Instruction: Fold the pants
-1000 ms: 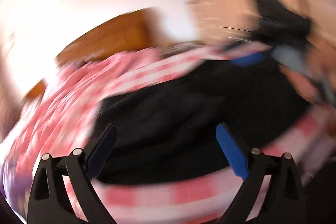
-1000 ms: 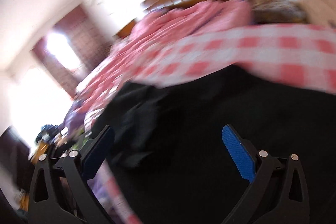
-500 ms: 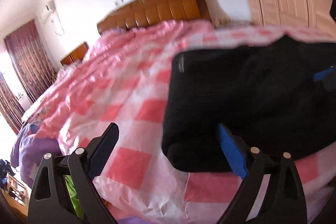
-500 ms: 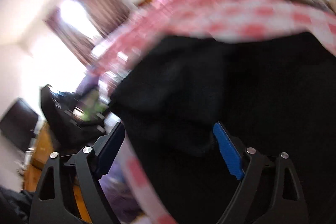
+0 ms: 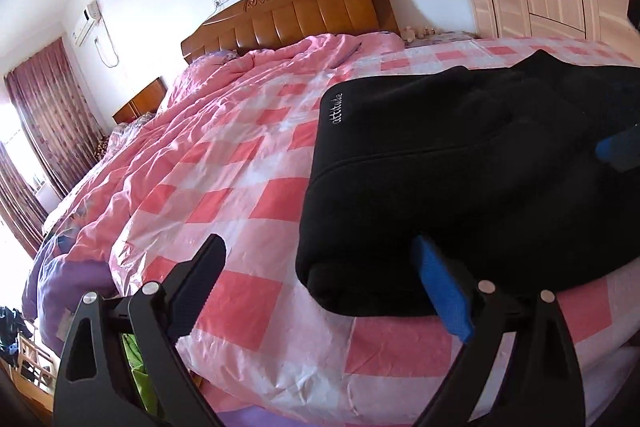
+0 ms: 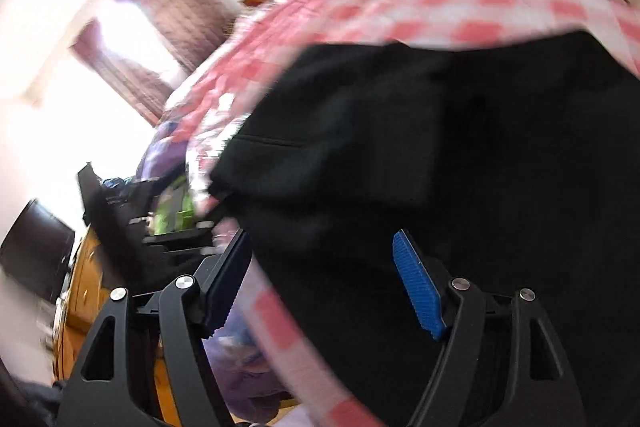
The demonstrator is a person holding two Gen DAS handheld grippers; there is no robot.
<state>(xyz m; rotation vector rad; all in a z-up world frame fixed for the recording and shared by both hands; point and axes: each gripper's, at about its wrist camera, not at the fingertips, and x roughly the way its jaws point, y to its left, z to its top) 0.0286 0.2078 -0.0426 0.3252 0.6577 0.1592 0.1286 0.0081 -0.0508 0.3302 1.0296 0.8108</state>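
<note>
the black pants lie folded in a thick bundle on the pink-and-white checked bedspread, near the bed's foot edge, with the wooden headboard well beyond. the left gripper stands wide open with the bundle's near corner between its fingers, the blue pad just beside the cloth and the black finger apart from it over the spread. the right gripper is closing, black fabric between its fingers but not yet pinched.
</note>
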